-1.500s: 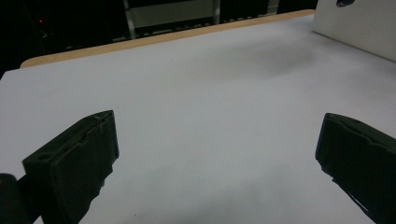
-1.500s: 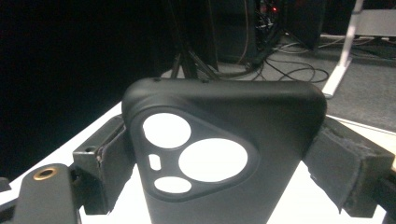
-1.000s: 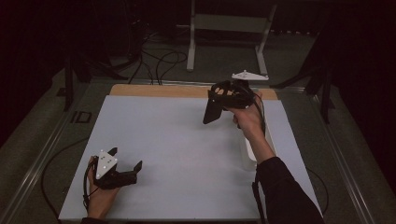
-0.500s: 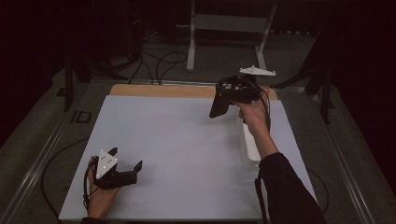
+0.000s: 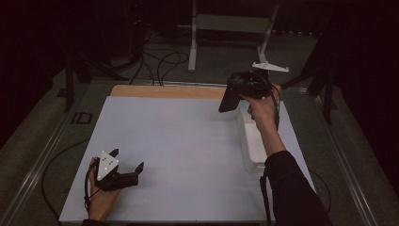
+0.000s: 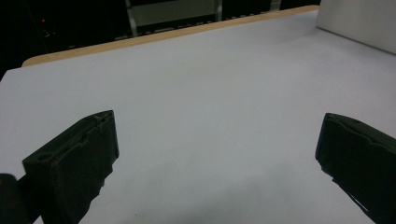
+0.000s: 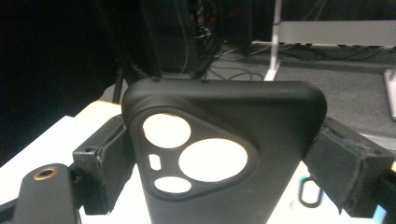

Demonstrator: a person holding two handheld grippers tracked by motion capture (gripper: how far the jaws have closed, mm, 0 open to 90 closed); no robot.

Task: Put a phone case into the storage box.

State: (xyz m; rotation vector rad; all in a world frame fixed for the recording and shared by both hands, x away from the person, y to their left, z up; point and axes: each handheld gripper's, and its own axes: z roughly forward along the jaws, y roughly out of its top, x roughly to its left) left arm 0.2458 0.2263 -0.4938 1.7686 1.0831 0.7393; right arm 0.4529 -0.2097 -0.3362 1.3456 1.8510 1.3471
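White board covers the table, with a strip of bare wood along its far edge and a dark room full of cables beyond. I see my right gripper raised off the board near the far right corner, its jaws clamped on a black phone case. From the right gripper view, the case stands upright between the two jaws, pinched at its side edges, its camera cut-outs facing me and its top edge rising above the jaw tips. Just below and behind that gripper, toward the person, lies a white tray along the right side of the board; the forearm passes over it. My left gripper rests low on the board at the near left, well apart from the right one, with the grey plate on top of it. In the left gripper view its jaws stand wide apart with bare board between them and nothing held. Ahead of it and to its right, a pale wall of the tray shows at the corner of that view.
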